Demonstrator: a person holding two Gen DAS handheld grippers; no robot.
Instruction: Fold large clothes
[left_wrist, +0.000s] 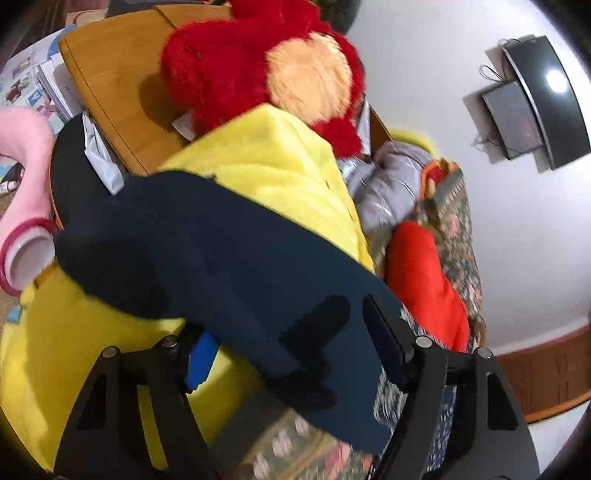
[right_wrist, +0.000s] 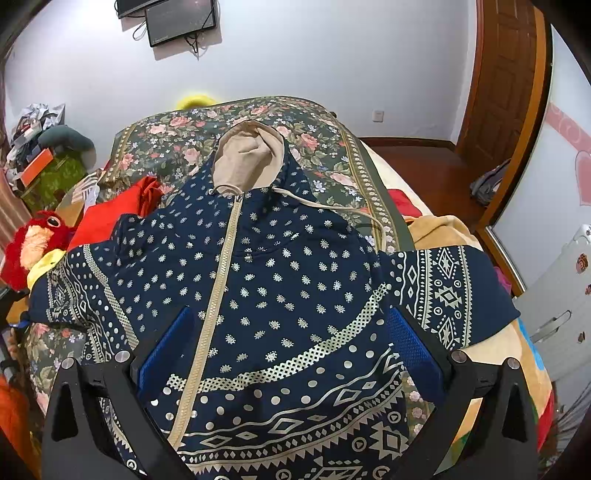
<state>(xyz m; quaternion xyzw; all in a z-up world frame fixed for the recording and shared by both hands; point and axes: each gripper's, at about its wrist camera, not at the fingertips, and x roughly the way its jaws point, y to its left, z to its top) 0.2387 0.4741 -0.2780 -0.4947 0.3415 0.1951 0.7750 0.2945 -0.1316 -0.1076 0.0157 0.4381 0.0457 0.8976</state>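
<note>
A navy zip hoodie with silver patterns and a beige hood lies face up on a floral bedspread. Both sleeves are spread sideways. My right gripper is open above the lower front of the hoodie, its blue pads on either side of the cloth, holding nothing. In the left wrist view a plain navy sleeve end lies between the fingers of my left gripper, whose jaws stand wide apart around it. The left pad is partly hidden under the cloth.
A red plush toy and a yellow plush lie beside a wooden board. Red cloth and a grey garment lie on the bed. A wooden door is right; a monitor hangs on the wall.
</note>
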